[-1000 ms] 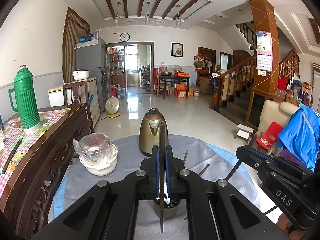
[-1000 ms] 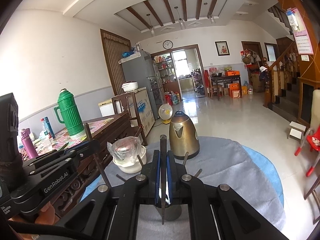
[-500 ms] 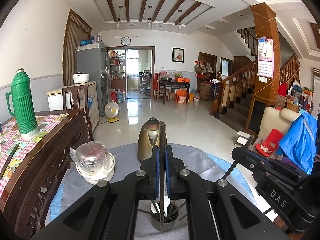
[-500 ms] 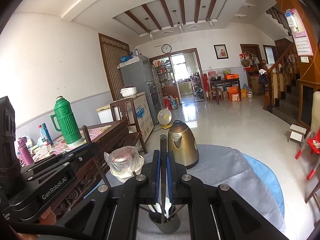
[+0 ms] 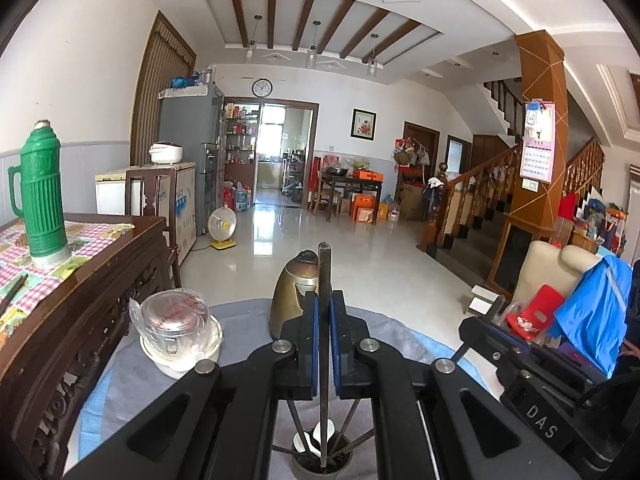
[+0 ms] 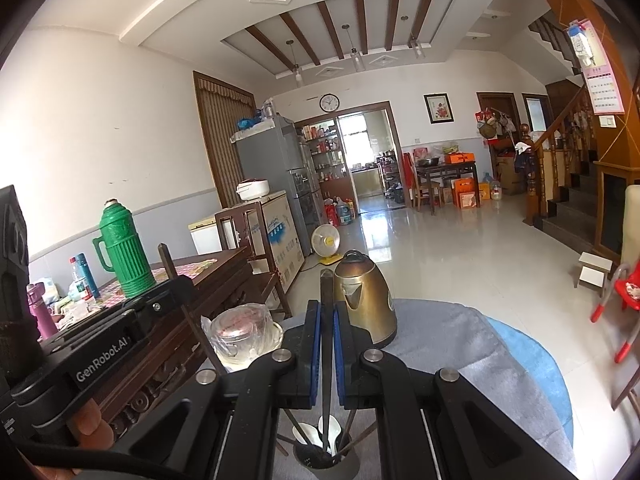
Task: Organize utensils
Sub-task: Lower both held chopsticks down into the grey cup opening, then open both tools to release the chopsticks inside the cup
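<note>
I had each gripper clenched on a single dark chopstick, upright, so its tip could drop straight into the utensil cup (image 5: 322, 466) below. The left gripper (image 5: 324, 320) pinched its chopstick (image 5: 324, 280) between the blue pads; the right gripper (image 6: 327, 332) held its chopstick (image 6: 327, 292) likewise. White spoons (image 6: 326, 430) and other chopsticks already stood in that cup on the grey cloth (image 6: 460, 340), near the brass kettle (image 6: 366, 296).
</note>
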A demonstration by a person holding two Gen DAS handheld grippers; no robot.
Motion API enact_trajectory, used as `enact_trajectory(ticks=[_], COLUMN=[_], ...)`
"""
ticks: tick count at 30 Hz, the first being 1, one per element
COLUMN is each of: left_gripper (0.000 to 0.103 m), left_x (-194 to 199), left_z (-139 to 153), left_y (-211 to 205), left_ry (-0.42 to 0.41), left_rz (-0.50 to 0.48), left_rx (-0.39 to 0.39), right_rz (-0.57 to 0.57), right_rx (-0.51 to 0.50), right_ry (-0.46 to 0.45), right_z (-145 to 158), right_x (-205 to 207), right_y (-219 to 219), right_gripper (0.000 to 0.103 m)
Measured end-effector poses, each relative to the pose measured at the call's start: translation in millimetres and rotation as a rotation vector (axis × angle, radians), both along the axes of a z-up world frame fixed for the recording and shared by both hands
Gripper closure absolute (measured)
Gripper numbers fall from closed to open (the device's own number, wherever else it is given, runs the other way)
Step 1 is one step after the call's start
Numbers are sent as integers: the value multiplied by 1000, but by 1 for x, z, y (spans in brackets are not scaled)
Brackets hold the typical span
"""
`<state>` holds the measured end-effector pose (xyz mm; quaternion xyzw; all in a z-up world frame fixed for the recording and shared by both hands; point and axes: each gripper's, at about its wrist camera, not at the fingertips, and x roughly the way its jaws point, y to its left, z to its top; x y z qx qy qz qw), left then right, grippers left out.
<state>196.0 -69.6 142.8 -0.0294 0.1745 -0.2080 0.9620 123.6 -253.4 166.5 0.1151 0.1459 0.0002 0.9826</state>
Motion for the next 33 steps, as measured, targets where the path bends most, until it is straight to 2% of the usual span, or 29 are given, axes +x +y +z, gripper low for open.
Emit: enact_trajectory(ticks=[10, 22, 33], left_gripper=[97, 97, 97], left_x=[19, 24, 20], left_z=[-39, -64, -90], left_y=[-5, -10, -15], left_ry=[62, 31, 94], left_rz=[15, 45, 40], left_rx=[-7, -8, 8], right_rz=[-4, -2, 5], right_rx=[0, 5, 20], right_ry=[71, 110, 158], right_z=[-30, -48, -63], right_x=[23, 30, 33], right_y=[3, 4, -1], right_gripper=[97, 97, 97])
